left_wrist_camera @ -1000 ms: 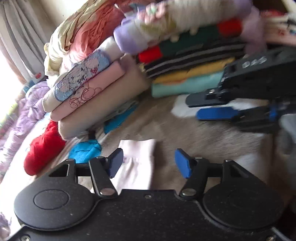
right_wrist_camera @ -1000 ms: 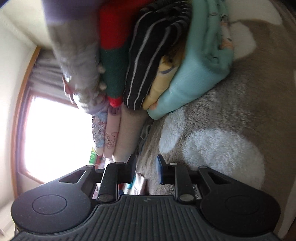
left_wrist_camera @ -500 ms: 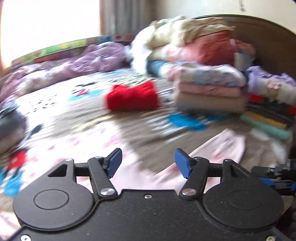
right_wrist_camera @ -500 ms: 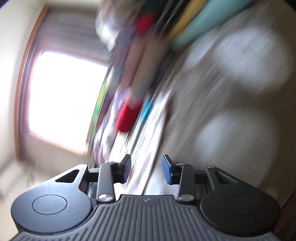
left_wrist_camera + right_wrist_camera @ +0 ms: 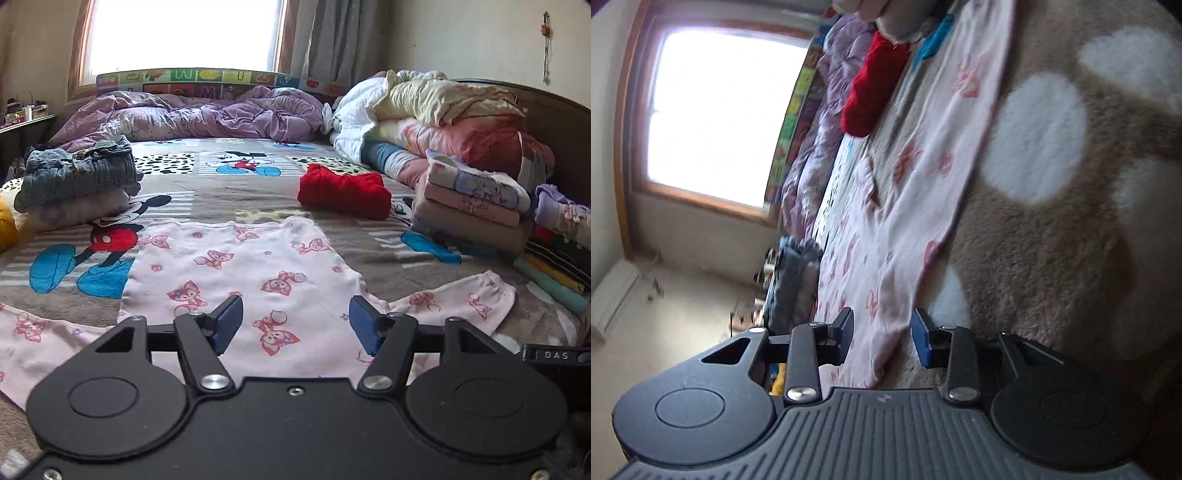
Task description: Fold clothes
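Note:
A pale pink long-sleeved top (image 5: 236, 273) printed with small pink foxes lies spread flat on the bed, both sleeves stretched out sideways. My left gripper (image 5: 295, 325) hovers open over its near edge, nothing between the blue pads. In the right wrist view, which is rolled on its side, the same pink top (image 5: 908, 199) runs away from the camera. My right gripper (image 5: 882, 336) stands open above the sleeve's end, fingers apart on either side of the cloth. A corner of the right gripper's body (image 5: 554, 356) shows at the lower right of the left wrist view.
A red folded garment (image 5: 343, 190) lies beyond the top. Folded stacks (image 5: 476, 206) and a striped pile (image 5: 554, 266) stand on the right. Denim folded clothes (image 5: 77, 177) sit on the left. A purple duvet (image 5: 207, 118) and rolled quilts (image 5: 443, 110) fill the back.
Both cameras have swung away from the folded stacks on the right toward the pink top spread on the bed. The right gripper's fingers have opened wider.

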### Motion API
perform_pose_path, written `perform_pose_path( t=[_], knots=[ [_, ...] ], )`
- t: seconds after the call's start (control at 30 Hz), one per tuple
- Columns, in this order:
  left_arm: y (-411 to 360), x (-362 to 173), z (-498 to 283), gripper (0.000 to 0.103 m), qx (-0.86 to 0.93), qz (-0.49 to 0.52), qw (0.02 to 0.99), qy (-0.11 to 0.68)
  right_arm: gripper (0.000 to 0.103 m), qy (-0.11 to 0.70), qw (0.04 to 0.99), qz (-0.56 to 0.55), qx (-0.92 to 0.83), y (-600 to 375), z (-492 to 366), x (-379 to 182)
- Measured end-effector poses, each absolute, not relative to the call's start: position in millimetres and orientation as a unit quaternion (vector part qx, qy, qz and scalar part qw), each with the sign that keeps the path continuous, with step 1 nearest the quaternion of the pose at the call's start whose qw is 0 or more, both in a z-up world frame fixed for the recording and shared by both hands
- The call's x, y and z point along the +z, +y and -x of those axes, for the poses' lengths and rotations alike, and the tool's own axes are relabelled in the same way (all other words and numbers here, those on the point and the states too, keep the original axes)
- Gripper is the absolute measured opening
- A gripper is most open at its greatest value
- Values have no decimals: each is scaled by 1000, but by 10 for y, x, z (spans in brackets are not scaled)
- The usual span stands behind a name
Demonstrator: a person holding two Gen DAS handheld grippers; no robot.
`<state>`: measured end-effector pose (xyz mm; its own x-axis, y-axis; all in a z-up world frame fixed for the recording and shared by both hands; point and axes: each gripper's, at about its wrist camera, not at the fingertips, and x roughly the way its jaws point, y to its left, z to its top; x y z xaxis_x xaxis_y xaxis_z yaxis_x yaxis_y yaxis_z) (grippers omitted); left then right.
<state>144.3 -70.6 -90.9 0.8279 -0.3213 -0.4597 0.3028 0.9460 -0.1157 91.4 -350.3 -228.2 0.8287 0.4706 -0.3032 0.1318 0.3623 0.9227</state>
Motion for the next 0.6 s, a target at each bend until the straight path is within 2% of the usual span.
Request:
perform_pose_path(
  t=[0.37, 0.5, 0.6],
  knots=[
    [-590, -986, -1486, 63, -166, 26, 956, 242, 37, 265, 793, -546, 53, -3493, -938, -2239],
    [-573, -959, -1499, 63, -170, 34, 956, 238, 48, 265, 800, -536, 52, -3480, -989, -2240],
    [-590, -938, -1491, 63, -173, 34, 956, 234, 50, 262, 803, -532, 55, -3456, -985, -2220]
  ],
)
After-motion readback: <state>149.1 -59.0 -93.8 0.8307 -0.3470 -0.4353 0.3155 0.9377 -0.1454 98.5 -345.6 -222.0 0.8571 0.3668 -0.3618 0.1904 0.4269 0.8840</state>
